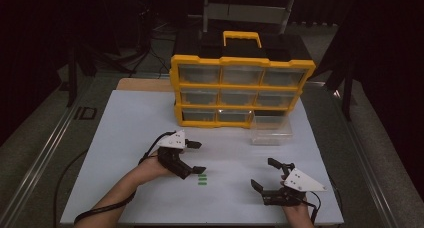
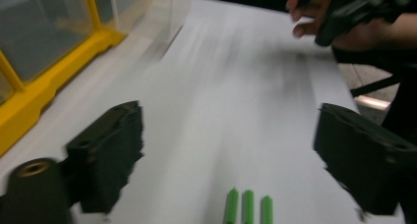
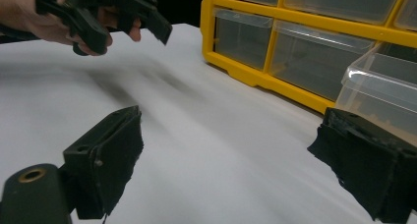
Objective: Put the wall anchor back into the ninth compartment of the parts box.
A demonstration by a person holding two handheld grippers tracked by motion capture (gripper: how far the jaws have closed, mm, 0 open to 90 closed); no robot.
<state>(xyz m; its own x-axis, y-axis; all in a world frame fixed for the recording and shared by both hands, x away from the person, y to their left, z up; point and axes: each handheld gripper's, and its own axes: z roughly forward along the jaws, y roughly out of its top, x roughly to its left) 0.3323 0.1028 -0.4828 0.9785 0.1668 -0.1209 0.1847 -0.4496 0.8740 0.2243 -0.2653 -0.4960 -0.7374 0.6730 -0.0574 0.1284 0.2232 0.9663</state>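
Three small green sticks lie side by side on the white table; in the left gripper view the green sticks lie just ahead of and between the jaws. My left gripper hovers above them, open with nothing in it. My right gripper is open and empty near the front right of the table. A yellow organizer with clear drawers stands at the back. One clear drawer has been pulled out and rests on the table in front of its lower right corner.
The organizer's yellow carry handle sticks up at the back. Dark floor and metal rails flank the table. In the right gripper view the clear drawer sits close ahead on the right, with the other hand's gripper at upper left.
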